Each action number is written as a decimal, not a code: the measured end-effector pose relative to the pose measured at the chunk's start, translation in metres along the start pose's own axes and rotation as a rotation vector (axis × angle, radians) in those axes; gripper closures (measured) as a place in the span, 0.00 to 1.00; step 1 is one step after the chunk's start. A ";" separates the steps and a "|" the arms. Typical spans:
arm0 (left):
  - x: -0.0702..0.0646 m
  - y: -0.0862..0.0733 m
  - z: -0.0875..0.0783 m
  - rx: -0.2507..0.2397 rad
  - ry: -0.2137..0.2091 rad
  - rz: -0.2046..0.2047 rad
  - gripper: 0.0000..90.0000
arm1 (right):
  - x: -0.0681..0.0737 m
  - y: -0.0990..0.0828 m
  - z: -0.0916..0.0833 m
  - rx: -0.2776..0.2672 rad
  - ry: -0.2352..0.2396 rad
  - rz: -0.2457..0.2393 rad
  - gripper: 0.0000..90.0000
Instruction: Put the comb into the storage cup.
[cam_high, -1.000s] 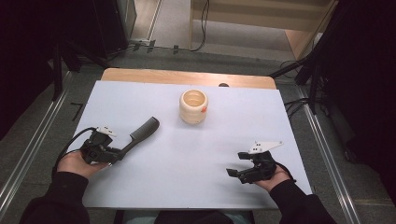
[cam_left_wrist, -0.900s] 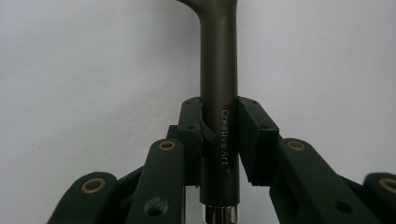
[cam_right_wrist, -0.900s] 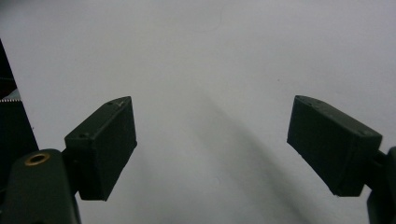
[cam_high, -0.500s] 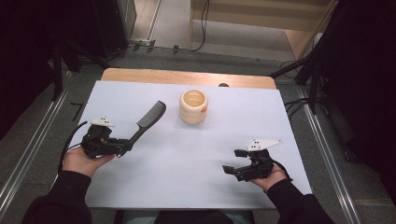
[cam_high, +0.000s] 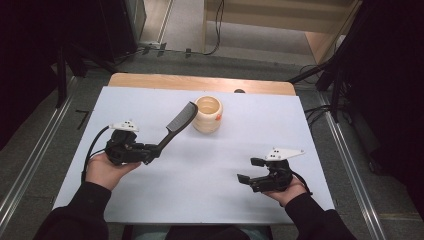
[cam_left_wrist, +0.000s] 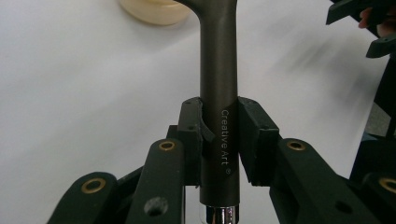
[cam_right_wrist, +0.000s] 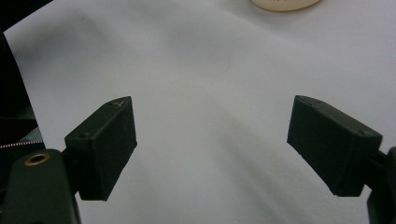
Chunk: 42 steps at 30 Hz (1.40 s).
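- Left of the cup, the left gripper squeezes the handle of a dark brush. Its pads sit tight on both sides of the handle, low down near the shiny end.
- Up in the air, the brush slants toward the cup. Its wide head hangs just left of the cup's rim, close to it, and I cannot tell if they touch.
- From the left gripper view, the handle runs straight up between the pads, and the cup peeks in at the top.
- Behind it all, the cup stands upright on the white table. It is open at the top and looks empty from above.
- Right of the cup and nearer the person, the right gripper rests low over the table. Its jaws stand wide apart with nothing between them.

How to do this step well, as I judge it:
- The step seems to be putting the brush into the cup.
- Keep the squeeze firm, since the brush is long and could swing or slip.
- Lift the head above the rim first, then tip the brush so one end points down into the hole.
- Go slow near the cup. It looks light, and a bump could knock it over.
- Let go only when the brush sits inside and leans on the rim.
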<state>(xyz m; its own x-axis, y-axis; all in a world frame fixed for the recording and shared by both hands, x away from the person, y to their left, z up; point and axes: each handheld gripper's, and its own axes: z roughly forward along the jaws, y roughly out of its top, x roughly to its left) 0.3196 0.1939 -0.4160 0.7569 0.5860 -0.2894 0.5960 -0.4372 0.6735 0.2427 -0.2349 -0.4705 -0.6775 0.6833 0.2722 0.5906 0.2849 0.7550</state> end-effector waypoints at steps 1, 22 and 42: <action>-0.002 0.002 0.002 0.000 -0.009 0.002 0.81 | 0.000 0.000 -0.001 -0.001 0.000 0.001 0.15; -0.047 0.045 0.065 -0.015 -0.133 0.058 0.81 | 0.001 0.002 -0.007 -0.053 -0.012 0.020 0.15; -0.069 0.059 0.126 -0.096 -0.088 -0.038 0.81 | -0.004 0.020 -0.001 -0.170 -0.107 0.161 0.16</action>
<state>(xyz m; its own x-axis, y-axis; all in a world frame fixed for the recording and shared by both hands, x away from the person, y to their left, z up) 0.3366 0.0418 -0.4418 0.7576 0.5366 -0.3715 0.5991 -0.3460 0.7221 0.2572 -0.2325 -0.4559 -0.5248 0.7807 0.3392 0.5992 0.0557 0.7987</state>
